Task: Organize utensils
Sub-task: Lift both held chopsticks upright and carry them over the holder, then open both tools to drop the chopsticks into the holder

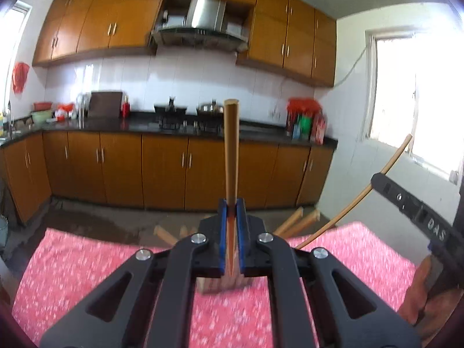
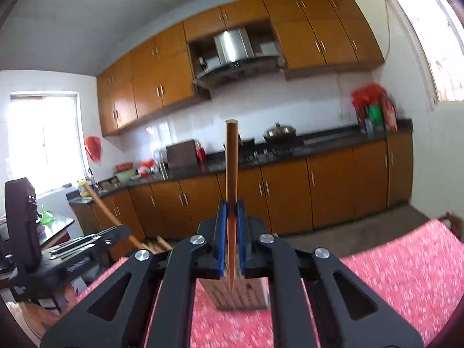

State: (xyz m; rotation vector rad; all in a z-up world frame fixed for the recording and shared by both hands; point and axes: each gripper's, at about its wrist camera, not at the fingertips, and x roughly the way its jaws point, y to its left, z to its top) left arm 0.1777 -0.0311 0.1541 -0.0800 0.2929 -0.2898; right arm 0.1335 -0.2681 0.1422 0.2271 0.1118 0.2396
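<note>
Your left gripper and right gripper are each clamped shut on 1 wooden chopstick, whose long axis runs straight up the frame centre. The wooden holder sits lower centre on the pink cloth, directly beneath both. The chopsticks look slim, smooth and tapered.
</note>
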